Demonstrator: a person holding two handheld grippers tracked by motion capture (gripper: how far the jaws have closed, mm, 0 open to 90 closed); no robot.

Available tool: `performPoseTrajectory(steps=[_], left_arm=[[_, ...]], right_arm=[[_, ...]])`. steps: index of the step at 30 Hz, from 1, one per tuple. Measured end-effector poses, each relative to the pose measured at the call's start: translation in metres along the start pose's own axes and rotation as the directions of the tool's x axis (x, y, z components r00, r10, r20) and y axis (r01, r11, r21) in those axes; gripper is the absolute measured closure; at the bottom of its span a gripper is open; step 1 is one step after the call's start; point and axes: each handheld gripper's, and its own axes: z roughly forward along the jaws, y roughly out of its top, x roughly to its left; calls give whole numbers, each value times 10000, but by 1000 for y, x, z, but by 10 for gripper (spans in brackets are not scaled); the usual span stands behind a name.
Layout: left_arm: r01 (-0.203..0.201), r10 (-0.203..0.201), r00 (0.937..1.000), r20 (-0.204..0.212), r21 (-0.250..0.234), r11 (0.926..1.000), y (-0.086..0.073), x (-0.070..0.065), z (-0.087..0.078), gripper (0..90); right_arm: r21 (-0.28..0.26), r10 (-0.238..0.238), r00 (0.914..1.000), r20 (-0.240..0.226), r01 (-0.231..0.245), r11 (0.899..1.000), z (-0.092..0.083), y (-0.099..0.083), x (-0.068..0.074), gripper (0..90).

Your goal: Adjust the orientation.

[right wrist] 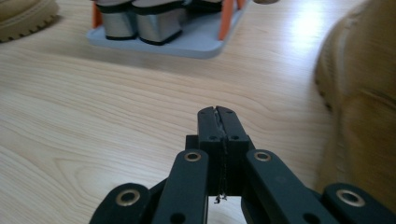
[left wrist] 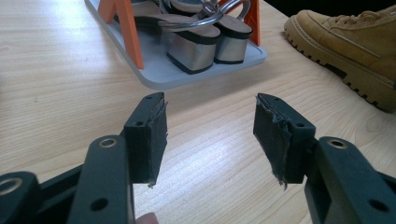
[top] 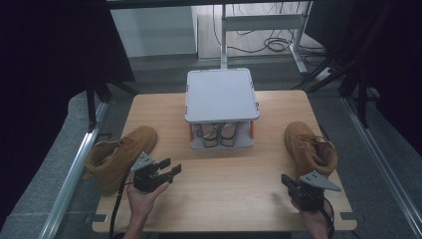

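One wooden table with a pale, fine grain carries everything. At its far middle stands one grey two-level shoe rack, a flat rectangular top over a lower tray, joined by orange posts. On that lower tray sits one pair of sandals with blocky silver heels, dark soles and metal ring buckles (two shoes, side by side).

Two tan boots of a suede-like fabric with thick lugged soles lie well apart: the left boot near the table's left edge, the right boot near its right edge.

Two black grippers are held low over the front of the table. The left gripper lies just beside the left boot, aimed toward the rack, its jaws spread with nothing between them; its pads are frayed. The right gripper hovers just beside the right boot, jaws pressed together on nothing, pointing toward the rack.
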Motion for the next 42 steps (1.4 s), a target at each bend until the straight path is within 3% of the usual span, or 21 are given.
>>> performPoseTrajectory(steps=[5, 12, 18, 30, 39, 42], left_arm=[[49, -50, 10000, 40, 164, 9999, -3, 1, 2, 442], [203, -208, 9997, 129, 336, 9992, -5, 2, 6, 441], [473, -480, 9986, 202, 343, 9983, -7, 6, 5, 442], [654, -663, 9976, 213, 399, 9971, -9, 9, 6, 442], [979, -987, 9949, 227, 339, 9946, -10, 14, 3, 440], [990, -995, 9947, 255, 193, 9949, -10, 14, 3, 443]], right_arm=[[24, -1, 9997, 243, 1, 10000, -9, -3, -16, 896], [-39, 432, 9973, 587, -431, 9991, -15, -8, -36, 896], [-107, 554, 9965, 629, -548, 9984, -16, -10, -42, 896], [-73, 359, 9976, 589, -355, 9993, -21, -11, -50, 897], [-371, 890, 9875, 1303, -849, 9957, -40, -18, -75, 897], [-453, 838, 9884, 1265, -786, 9959, -43, -19, -81, 897]])
